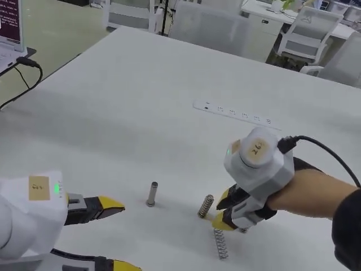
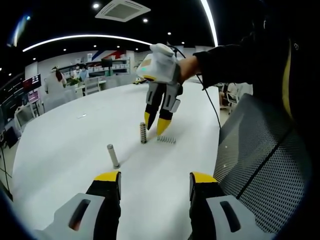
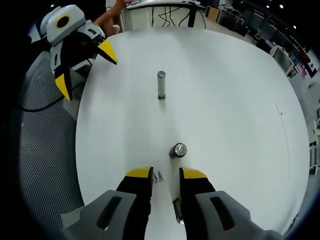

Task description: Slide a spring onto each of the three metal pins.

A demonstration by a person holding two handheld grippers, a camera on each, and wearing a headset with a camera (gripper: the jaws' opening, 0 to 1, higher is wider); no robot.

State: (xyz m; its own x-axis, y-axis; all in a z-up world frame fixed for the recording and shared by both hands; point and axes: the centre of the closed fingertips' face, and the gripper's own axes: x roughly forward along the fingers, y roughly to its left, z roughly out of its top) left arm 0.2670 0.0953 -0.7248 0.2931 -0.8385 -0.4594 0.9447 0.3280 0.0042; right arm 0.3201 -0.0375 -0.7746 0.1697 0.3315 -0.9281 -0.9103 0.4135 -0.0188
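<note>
Two slim silver metal pins stand upright on the white desk, one bare pin and one spring-sleeved pin; one loose coiled spring lies flat, long axis toward the person, just beside the spread, empty right tool; left tool spread, empty.

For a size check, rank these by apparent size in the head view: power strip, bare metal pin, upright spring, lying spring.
1. power strip
2. lying spring
3. bare metal pin and upright spring: too alike to rank.
</note>
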